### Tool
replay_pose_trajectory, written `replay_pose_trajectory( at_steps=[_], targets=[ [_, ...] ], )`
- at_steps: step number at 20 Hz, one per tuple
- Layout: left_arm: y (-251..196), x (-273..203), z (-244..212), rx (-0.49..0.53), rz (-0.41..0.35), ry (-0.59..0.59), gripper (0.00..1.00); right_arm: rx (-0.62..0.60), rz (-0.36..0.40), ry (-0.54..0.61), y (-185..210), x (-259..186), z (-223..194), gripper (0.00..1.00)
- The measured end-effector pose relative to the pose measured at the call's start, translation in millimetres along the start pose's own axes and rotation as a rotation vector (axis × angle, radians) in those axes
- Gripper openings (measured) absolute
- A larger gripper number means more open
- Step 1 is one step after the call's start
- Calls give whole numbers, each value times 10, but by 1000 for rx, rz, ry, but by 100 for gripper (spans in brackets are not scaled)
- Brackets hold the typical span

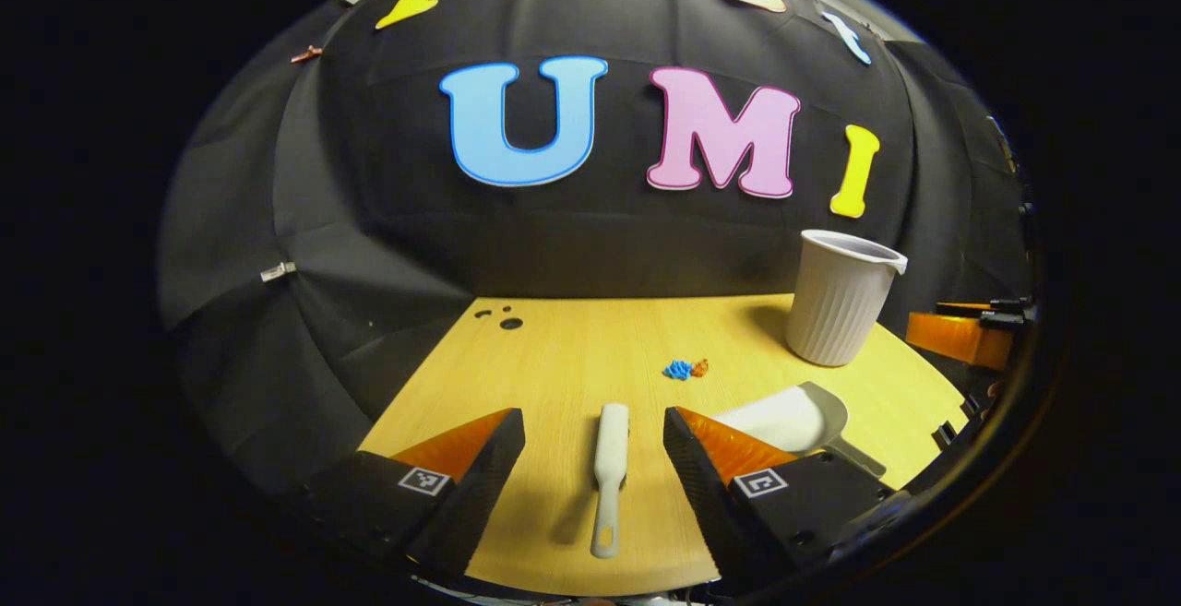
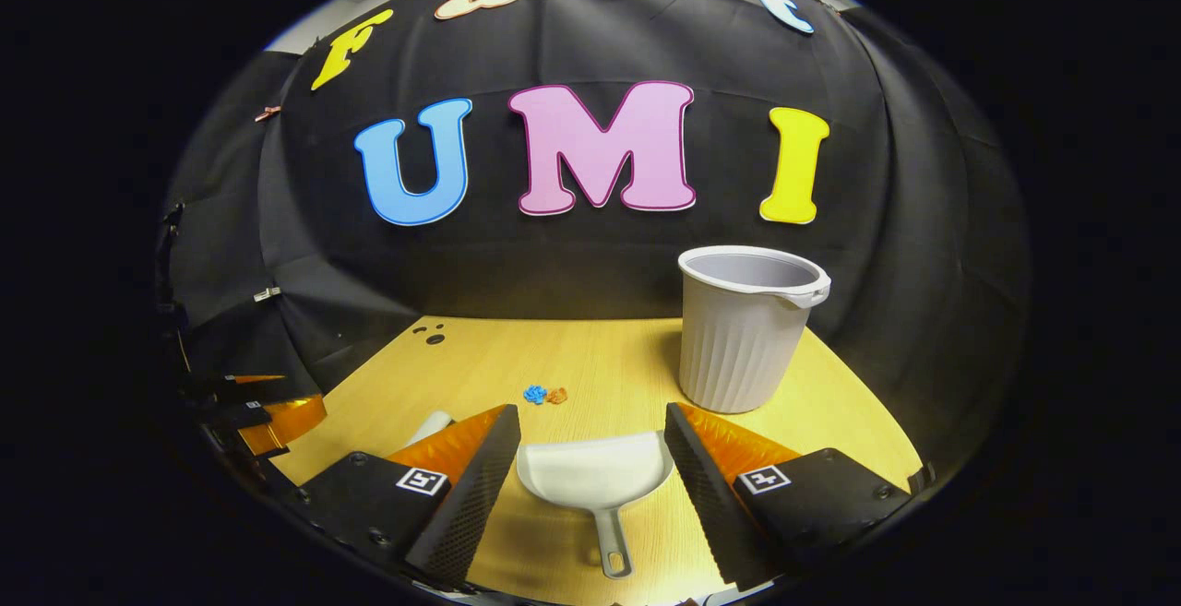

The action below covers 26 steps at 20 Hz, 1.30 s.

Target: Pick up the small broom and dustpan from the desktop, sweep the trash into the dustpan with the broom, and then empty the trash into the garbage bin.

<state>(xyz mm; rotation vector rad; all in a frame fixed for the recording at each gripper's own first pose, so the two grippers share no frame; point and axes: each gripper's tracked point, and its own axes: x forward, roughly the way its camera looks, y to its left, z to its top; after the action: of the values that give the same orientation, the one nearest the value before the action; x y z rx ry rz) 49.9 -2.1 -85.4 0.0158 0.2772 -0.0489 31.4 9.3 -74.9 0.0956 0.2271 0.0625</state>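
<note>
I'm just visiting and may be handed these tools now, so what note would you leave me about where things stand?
Left hand-held gripper: open, the broom lying between its fingers, not gripped.
Right hand-held gripper: open, the dustpan lying between its fingers, not gripped.
Trash: small blue and orange bits on the desk, unswept.
Bin: upright at the back right.
Done: nothing yet.
Left: grip both tools, sweep, empty into the bin.
</note>
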Motion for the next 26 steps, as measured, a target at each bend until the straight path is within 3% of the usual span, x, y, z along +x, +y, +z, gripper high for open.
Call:
replay_pose_trajectory(
  at_steps=[5,9,17,26],
  targets=[
    [55,213,-234,-14,-1,68,96,-1,9,79,-53,104,-226,98],
    [31,455,-526,-33,-43,187,96,8,11,115,-117,184,-304,98],
    [-86,856,-1068,-12,-59,394,96,19,19,191,-241,407,-488,98],
    [-157,1214,-1548,21,-30,612,94,35,60,276,-260,615,-778,98]
  ],
)
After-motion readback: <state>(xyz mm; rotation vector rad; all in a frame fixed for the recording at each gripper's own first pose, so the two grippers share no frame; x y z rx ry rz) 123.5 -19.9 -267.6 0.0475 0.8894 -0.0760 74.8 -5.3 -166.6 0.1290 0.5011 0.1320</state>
